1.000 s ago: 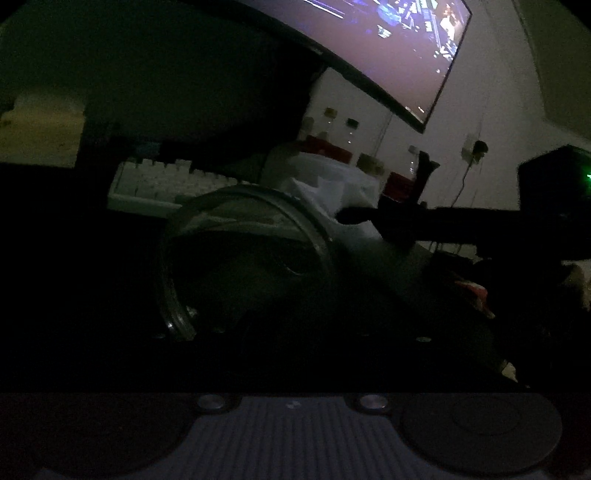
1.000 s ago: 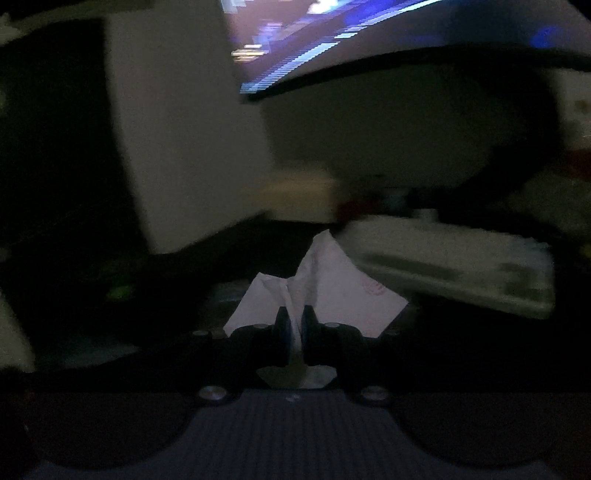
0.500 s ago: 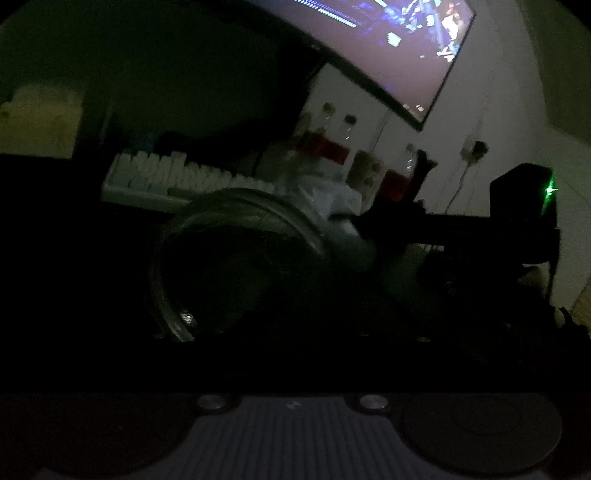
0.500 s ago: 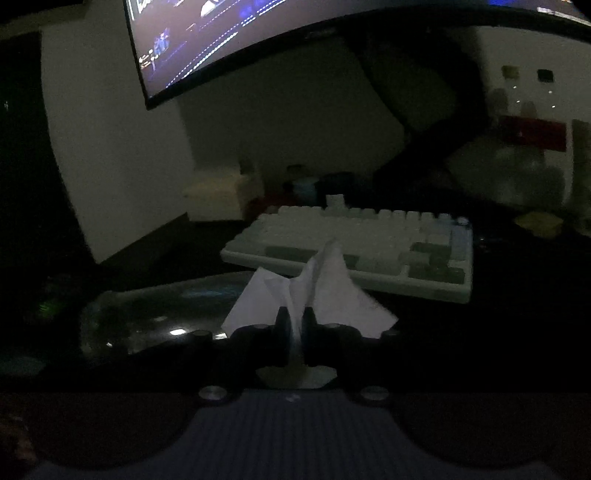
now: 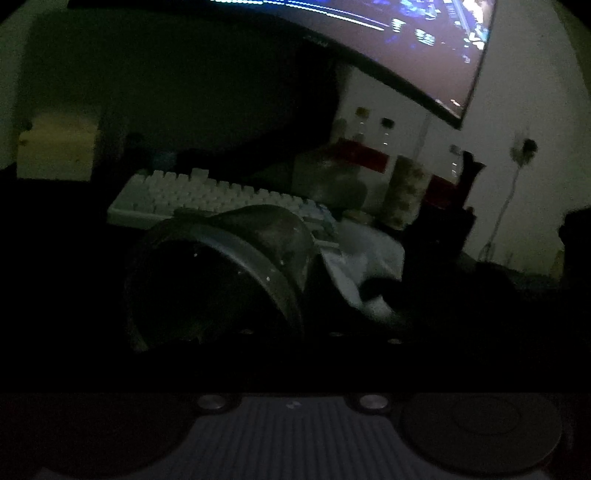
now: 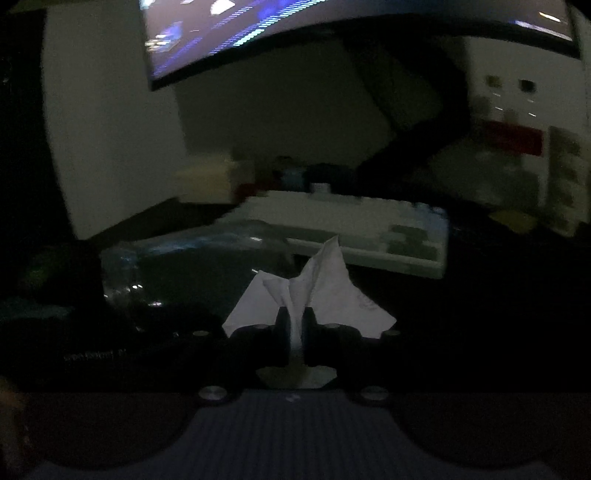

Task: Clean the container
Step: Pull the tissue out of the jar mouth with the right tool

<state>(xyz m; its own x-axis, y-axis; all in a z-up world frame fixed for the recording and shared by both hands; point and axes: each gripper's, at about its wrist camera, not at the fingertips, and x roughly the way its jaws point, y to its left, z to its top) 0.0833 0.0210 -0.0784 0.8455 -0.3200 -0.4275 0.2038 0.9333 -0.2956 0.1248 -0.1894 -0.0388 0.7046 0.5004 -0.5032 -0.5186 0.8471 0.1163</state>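
Very dim scene, lit mainly by a curved monitor (image 5: 388, 33) overhead. Clear container (image 5: 221, 273) lying on its side close in front of the left wrist camera, wide mouth turned toward the lens, rim as a dark ring. Left hand-held gripper (image 5: 295, 332) lost in shadow at the container's mouth; fingers not distinguishable, so cannot tell whether apart or together.

Right hand-held gripper (image 6: 295, 325) clamped together on a white tissue (image 6: 317, 295), a thin strip of it pinched between the two dark fingers (image 6: 282, 328), the rest fanning upward in a crumpled peak. Same tissue seen from the left wrist camera just beside the container's right side; touching or not cannot be told.

From the right wrist camera, container on its side to the left of the tissue, faint glints on the wall.

White keyboard (image 5: 207, 195) on the table behind the container. Bottles with red labels (image 5: 365, 155) further back by the wall, blurred. Pale box (image 5: 55, 151) at far left.
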